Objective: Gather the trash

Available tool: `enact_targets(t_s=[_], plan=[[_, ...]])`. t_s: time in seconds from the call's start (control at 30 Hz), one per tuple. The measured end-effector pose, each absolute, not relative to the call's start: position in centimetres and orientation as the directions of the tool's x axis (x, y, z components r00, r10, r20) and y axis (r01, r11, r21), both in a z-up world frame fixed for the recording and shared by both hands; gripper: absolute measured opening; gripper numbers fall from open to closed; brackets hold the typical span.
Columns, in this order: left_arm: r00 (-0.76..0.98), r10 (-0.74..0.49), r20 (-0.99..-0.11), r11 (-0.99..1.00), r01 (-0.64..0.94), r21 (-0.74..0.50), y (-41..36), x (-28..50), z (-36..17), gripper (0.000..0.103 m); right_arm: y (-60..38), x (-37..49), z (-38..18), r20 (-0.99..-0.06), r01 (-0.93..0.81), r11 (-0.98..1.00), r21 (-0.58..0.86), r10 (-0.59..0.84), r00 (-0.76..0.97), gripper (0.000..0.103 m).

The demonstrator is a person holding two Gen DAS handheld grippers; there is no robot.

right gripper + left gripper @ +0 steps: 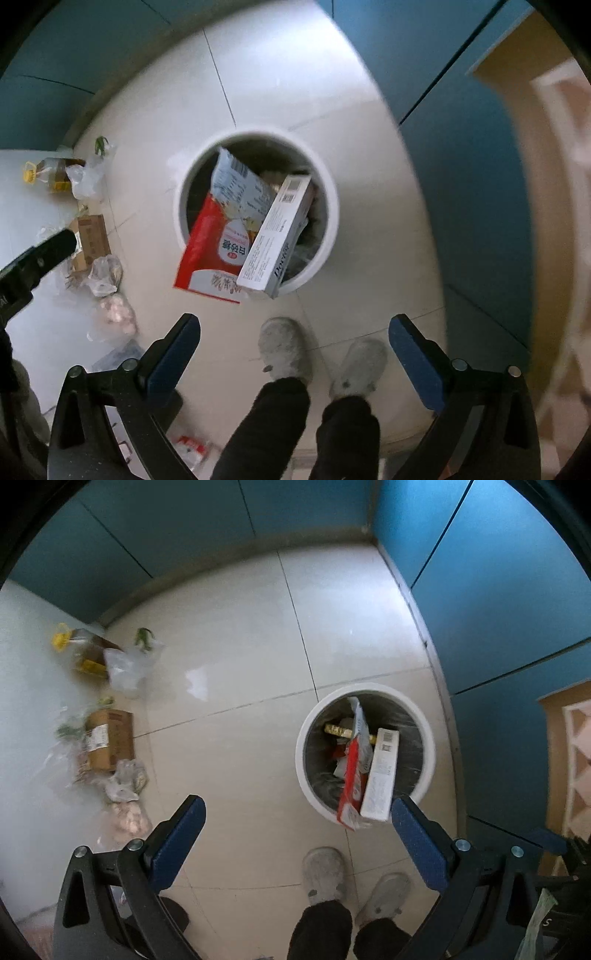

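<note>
A: The white bin (332,206) is standing on the tiled floor (240,646), and a red packet (210,243) and a white carton (273,236) are leaning out over its near rim, with other wrappers lying deeper inside.

B: So a drop looks just done. Where's the rest of the trash lying?

A: Off to the left, well apart from the bin: a cardboard box (109,738), crumpled plastic bags (127,664), an oil bottle (51,171) with a yellow handle, and a pinkish bag (129,818).

B: And the tools?

A: The left hand-held gripper (297,818) is hovering above the floor, jaws spread, pinching nothing. The right hand-held gripper (293,334) is hanging above the slippers (284,347), also spread and empty.

B: Then I'm judging the next move as swinging left, lowering over that pile, and closing on one piece.
</note>
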State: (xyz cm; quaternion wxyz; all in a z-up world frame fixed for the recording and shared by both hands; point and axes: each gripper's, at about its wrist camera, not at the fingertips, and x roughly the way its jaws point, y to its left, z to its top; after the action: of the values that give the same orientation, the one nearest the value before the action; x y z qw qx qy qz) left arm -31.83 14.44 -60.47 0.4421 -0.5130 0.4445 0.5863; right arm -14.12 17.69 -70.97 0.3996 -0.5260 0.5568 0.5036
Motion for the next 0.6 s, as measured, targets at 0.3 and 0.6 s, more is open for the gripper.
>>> enact_targets(t_s=[0.3,0.6], plan=[[-0.101,0.203,-0.974,-0.282,-0.958,0.04,7.4,-28.5,-45.7,0.103,13.2,-10.6,-52.8,-0.993,-0.986,-0.129,0.107,0.043,-0.114,0.103],[-0.11,0.331,-0.937,-0.331,-0.943,-0.007,-0.4,-24.9,-31.0,0.103,7.0,-6.4,-34.4,-0.96,-0.964,-0.212,0.163,0.19,-0.204,0.103]])
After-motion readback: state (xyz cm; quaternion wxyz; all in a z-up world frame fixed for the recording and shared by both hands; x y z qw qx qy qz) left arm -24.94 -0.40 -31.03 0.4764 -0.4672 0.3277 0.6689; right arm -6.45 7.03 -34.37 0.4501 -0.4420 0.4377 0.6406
